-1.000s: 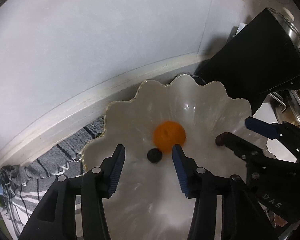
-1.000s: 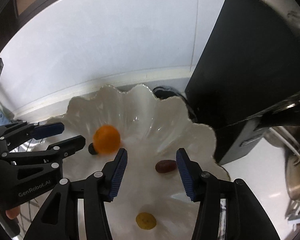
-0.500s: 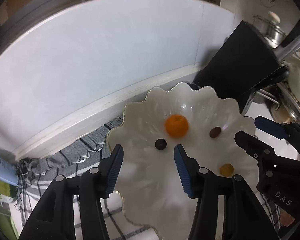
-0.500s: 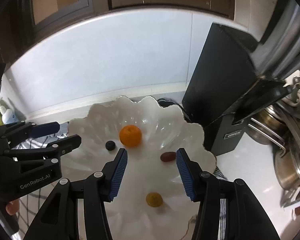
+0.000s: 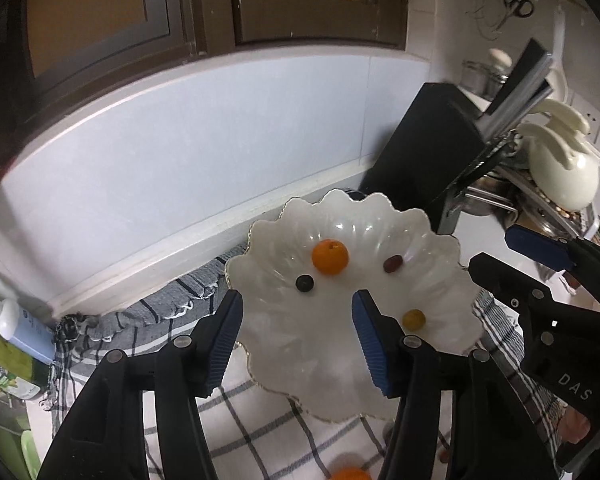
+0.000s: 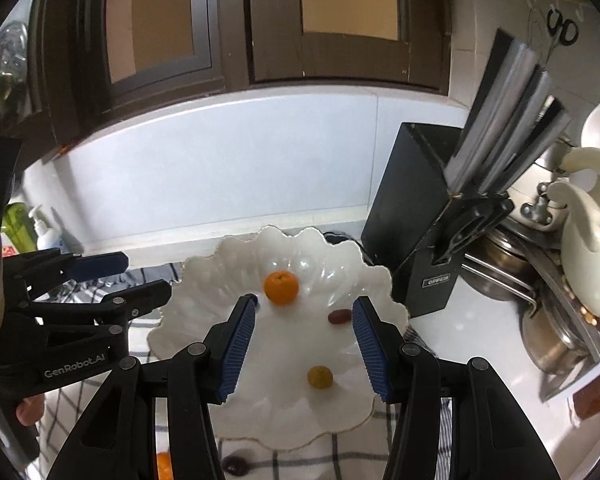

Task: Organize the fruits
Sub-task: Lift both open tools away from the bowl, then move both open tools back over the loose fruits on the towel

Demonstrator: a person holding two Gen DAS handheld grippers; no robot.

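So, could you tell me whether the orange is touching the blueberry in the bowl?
Apart: the left wrist view shows bare white bowl between the orange and the blueberry.

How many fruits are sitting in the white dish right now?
4 in the white dish: orange at the back centre, blueberry to its left, reddish-brown fruit to its right, yellow fruit nearest. The fingers may hide others.

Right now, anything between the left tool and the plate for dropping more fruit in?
Nothing visible. The left tool hangs open and empty above the scalloped white plate, which holds an orange, a dark berry, a reddish fruit and a yellow one. The right tool is off to the side.
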